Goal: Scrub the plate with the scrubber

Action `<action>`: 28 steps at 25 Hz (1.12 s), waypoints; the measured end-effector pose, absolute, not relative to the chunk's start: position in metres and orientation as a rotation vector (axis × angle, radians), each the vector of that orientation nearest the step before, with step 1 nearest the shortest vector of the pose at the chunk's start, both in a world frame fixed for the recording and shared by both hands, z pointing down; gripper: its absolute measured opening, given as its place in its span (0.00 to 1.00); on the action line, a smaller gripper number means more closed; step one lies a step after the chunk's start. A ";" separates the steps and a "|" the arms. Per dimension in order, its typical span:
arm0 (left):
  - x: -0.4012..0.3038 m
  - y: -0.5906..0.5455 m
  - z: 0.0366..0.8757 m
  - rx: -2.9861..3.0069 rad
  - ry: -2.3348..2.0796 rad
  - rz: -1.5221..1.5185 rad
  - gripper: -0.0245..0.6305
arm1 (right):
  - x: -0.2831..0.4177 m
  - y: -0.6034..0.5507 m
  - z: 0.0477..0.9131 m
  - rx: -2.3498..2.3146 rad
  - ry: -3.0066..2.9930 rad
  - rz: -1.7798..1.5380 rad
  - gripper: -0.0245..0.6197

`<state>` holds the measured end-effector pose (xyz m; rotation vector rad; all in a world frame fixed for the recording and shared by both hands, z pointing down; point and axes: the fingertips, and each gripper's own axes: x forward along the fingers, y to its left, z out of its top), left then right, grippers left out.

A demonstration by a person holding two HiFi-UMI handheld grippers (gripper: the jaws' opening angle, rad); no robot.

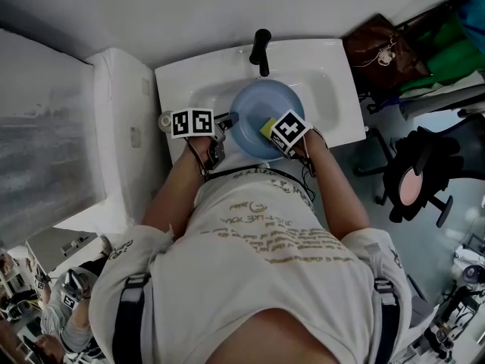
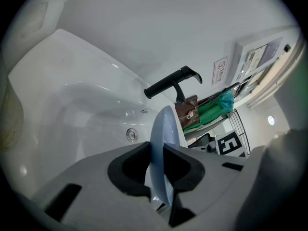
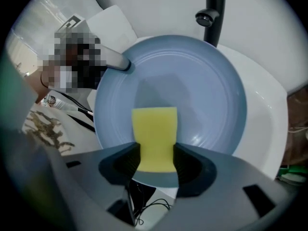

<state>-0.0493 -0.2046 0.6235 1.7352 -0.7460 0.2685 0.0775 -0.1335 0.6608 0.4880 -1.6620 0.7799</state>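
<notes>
Closest to the head camera, the person's pale printed shirt (image 1: 258, 233) is filling the lower half of the view, and both forearms are reaching forward to a white sink (image 1: 333, 89) set against the wall. A black office chair (image 1: 420, 173) is standing on the floor to the sink's right, well apart from it.

Over the basin, a round blue plate (image 1: 254, 112) is being held tilted, its hollow face turning toward the right gripper's camera and its rim sitting just in front of the black tap (image 1: 261, 50).

On the plate's left edge, the left gripper (image 2: 156, 165) is biting down: its two dark jaws are pressing on either side of the rim, and its own view is showing the plate edge-on between them. Opposite it, the right gripper (image 3: 155, 160) is pointing steeply down at the plate, its jaws squeezing a yellow scrubber (image 3: 154, 136) by the sides. That scrubber is sticking out beyond the jaws and lying over the lower part of the plate's inner face, seemingly flat against it, near the rim closest to the person.

Low on the basin wall, a small round metal fitting (image 2: 131, 134) is showing just left of the plate.
</notes>
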 end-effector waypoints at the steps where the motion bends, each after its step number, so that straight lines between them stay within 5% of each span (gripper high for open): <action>1: -0.049 -0.204 0.623 1.738 -0.744 0.271 0.13 | 0.082 -0.137 0.662 0.502 -1.651 0.774 0.37; 12: -0.049 -0.197 0.627 1.712 -0.720 0.269 0.13 | 0.108 -0.183 0.661 0.687 -1.621 0.694 0.38; 28: -0.045 -0.192 0.639 1.598 -0.695 0.224 0.13 | 0.037 -0.187 0.631 0.613 -1.997 0.642 0.38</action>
